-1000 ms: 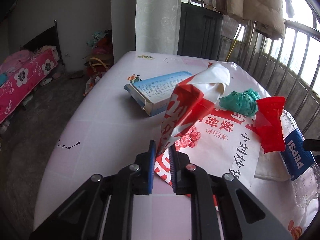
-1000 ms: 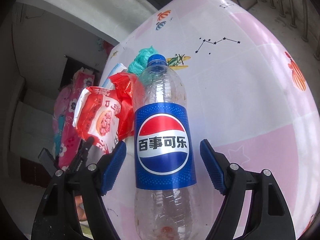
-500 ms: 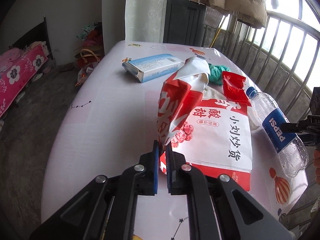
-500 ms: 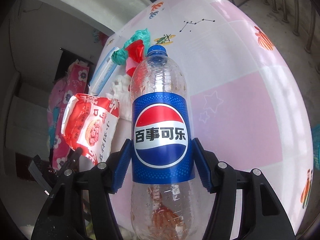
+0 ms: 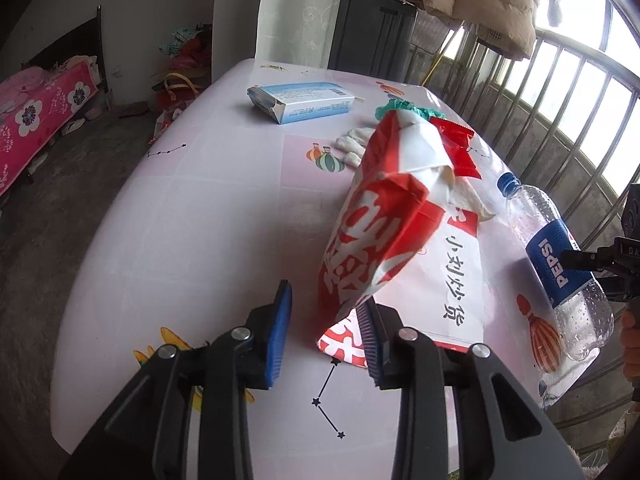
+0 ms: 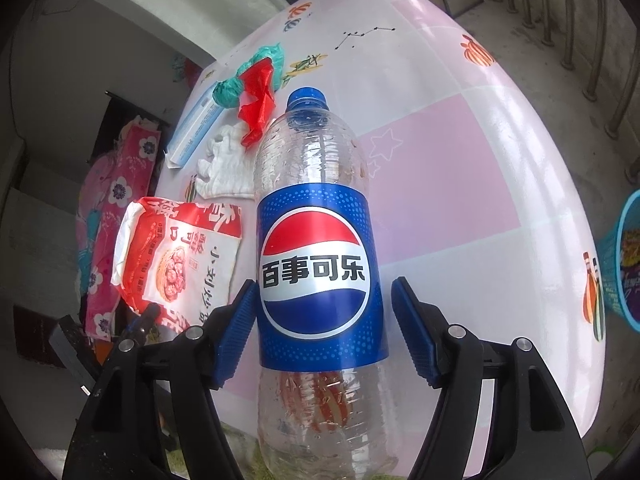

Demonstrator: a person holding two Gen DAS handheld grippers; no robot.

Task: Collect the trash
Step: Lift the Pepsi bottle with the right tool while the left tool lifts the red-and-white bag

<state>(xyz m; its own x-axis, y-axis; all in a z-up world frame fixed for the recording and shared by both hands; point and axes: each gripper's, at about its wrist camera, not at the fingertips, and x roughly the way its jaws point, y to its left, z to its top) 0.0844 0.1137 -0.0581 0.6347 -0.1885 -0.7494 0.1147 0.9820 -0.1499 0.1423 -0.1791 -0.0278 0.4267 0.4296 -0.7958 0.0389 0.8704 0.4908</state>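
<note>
Trash lies spread over a pink-and-white patterned table (image 5: 192, 216). The left gripper (image 5: 325, 328) hangs low over the near part of the table with its blue-padded fingers parted; the red-and-white snack bag (image 5: 396, 216) rises crumpled just ahead of them, its lower corner close against the right-hand pad, though contact cannot be made out, and the other pad stands clear of it. The flat lower part of the bag rests on the tabletop. Beyond it lie a white crumpled tissue (image 5: 354, 146), a red wrapper (image 5: 456, 144) and a green plastic wad (image 5: 416, 110), bunched near one another, and farther back a light blue carton (image 5: 304, 100) on its side. To the right an empty Pepsi bottle (image 5: 556, 264) lies tilted near the table edge, blue cap pointing inward. From the right wrist view that bottle (image 6: 318, 264) fills the centre between the fingers of the right gripper (image 6: 324, 324), which are spread to either side of the blue label; the left-hand pad sits right beside the label, the right-hand pad has a visible gap. A blue mesh basket (image 6: 622, 264) shows at the right edge, off the table, with coloured packaging inside.
</note>
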